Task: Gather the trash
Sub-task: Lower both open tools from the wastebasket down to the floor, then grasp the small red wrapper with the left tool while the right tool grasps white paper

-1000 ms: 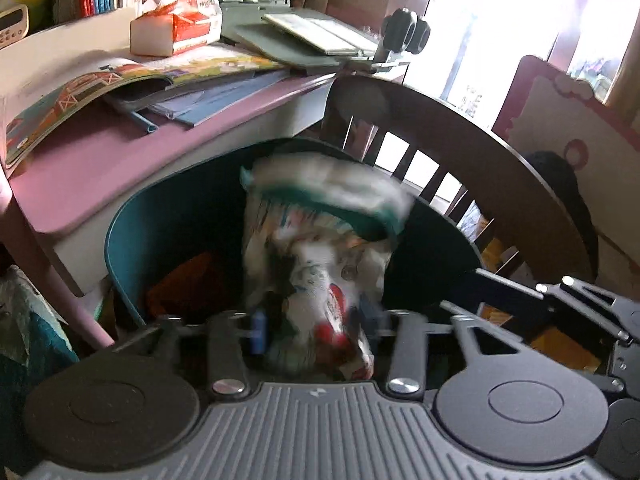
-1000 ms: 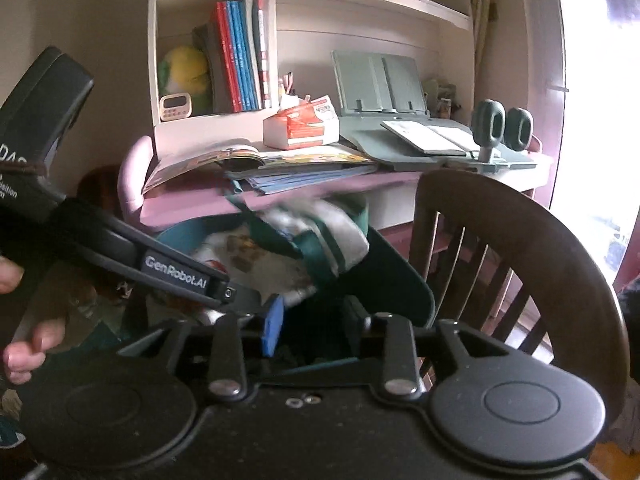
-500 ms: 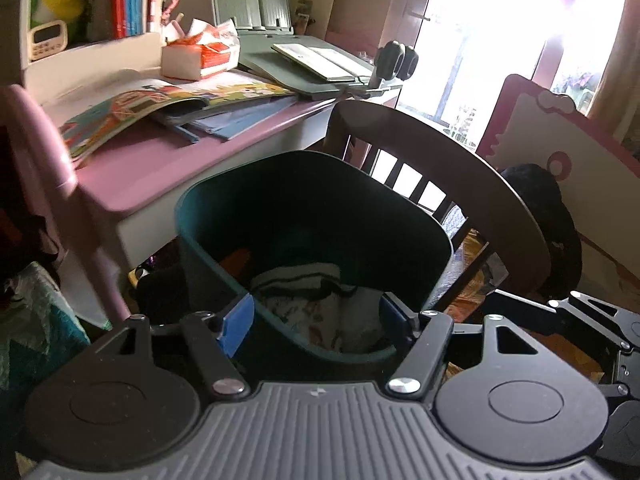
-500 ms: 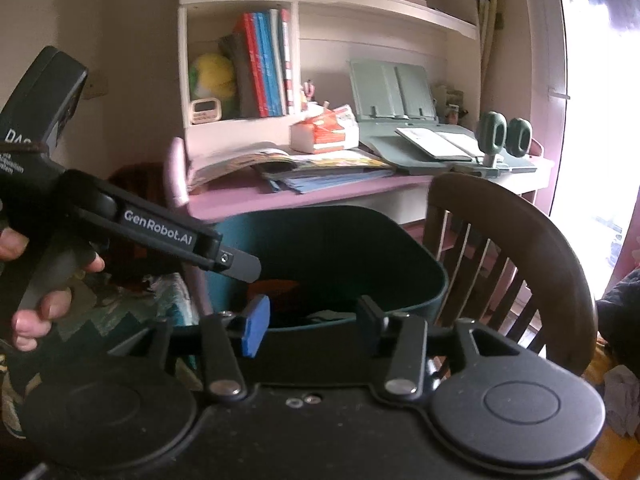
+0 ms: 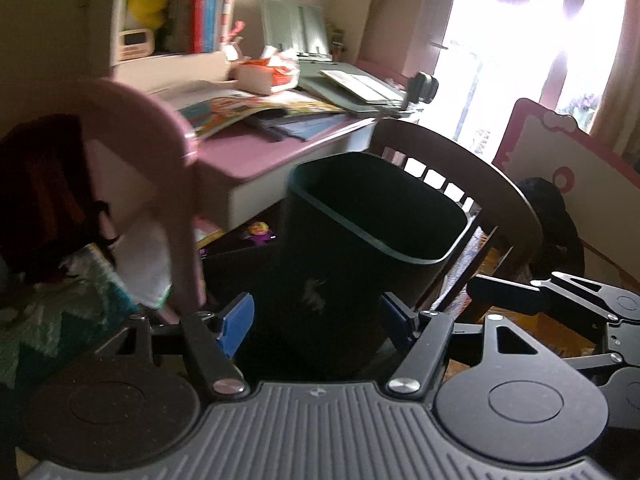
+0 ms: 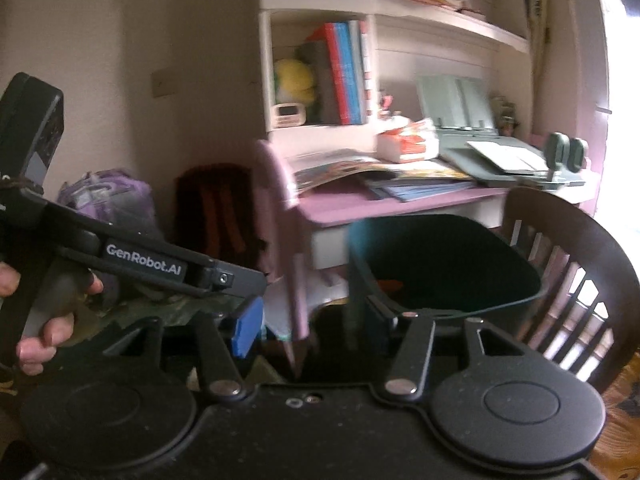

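Before the dark bin (image 5: 372, 248), both my tools (image 5: 316, 316) (image 6: 316, 320) gape wide and empty, the right's jaws just opening; next I seek more trash.

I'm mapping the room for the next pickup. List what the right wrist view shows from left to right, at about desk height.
Purple backpack → dark red bag → pink chair back → open picture book → tissue box → grey book stand → wooden chair.
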A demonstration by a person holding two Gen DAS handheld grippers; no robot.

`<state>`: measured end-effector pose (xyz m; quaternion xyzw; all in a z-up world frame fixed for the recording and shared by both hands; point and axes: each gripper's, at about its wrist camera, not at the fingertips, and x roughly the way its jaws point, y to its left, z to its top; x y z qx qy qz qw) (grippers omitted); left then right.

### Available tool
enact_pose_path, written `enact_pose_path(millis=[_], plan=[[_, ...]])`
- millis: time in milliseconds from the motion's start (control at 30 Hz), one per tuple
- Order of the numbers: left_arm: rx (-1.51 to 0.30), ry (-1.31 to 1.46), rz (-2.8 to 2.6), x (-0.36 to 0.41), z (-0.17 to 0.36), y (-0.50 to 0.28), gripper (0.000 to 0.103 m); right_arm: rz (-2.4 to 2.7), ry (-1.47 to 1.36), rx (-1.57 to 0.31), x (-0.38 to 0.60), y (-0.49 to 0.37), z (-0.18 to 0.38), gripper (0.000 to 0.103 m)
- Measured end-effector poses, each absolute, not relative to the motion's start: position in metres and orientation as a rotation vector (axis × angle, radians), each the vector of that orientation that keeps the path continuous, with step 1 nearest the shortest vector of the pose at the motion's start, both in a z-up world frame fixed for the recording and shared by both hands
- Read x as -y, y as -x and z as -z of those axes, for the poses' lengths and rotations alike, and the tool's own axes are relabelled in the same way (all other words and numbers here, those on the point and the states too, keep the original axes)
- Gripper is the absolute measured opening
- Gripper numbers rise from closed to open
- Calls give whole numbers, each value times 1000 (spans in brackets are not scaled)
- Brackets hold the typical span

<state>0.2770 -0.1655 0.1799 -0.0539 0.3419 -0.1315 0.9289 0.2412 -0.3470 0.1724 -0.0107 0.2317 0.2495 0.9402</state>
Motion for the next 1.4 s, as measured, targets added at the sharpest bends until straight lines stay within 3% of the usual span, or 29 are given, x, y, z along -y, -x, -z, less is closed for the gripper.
enact_pose_path(millis=[133, 500, 600, 967, 1400], plan=[[-699, 136, 238, 123, -166, -255, 83, -562, 48, -493, 307, -232, -160, 55], [-778, 149, 65, 8, -63, -226, 87, -662, 11, -680, 197, -249, -58, 56], [-812, 168, 16, -17, -25, -226, 100, -670, 22, -744, 169, -259, -24, 56], [-1023, 264, -143, -74, 150, -246, 100, -629, 93, -1043, 108, -299, 132, 56], [-1424, 413, -206, -101, 372, -294, 100, -571, 250, -1436, 60, -362, 322, 56]])
